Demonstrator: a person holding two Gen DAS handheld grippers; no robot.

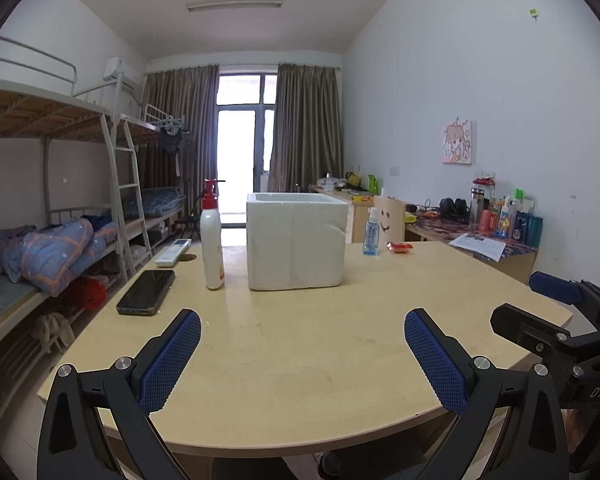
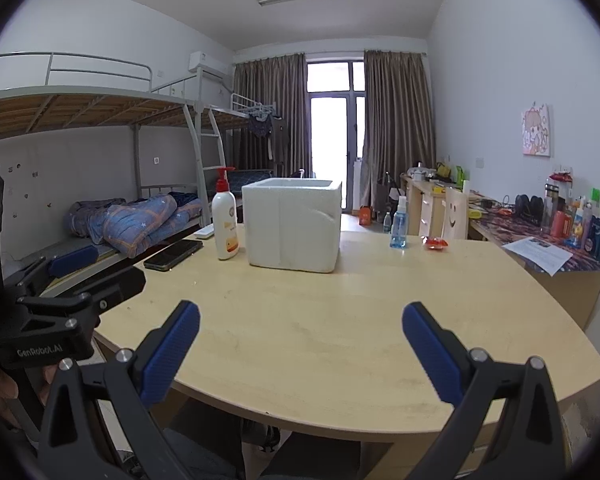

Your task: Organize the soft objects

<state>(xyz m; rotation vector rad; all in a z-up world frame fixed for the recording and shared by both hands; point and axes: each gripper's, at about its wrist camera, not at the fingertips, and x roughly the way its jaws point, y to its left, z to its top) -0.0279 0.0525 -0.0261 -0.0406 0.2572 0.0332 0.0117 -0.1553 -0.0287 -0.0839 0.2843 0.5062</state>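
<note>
Left wrist view: left gripper (image 1: 302, 344) fingers spread over the bare near edge of the surface (image 1: 300, 360); white foam box (image 1: 297, 241) stands toward the far edge, lotion bottle (image 1: 212, 240) just left, phone (image 1: 146, 292) at left edge.

Right wrist view: right gripper (image 2: 301, 340) fingers spread, empty; spray bottle (image 2: 399, 224) and red packet (image 2: 435, 243) right of the box.

The inside of the white foam box (image 1: 296, 236) is hidden by its own walls in both views, so its contents cannot be told. The print on the lotion bottle (image 2: 225, 220) is too small to read. The small red packet (image 1: 400, 247) near the spray bottle (image 1: 371, 232) is perhaps a snack wrapper. The bottom edge cuts off both gripper bodies and whatever lies under the table (image 2: 340, 320).
</note>
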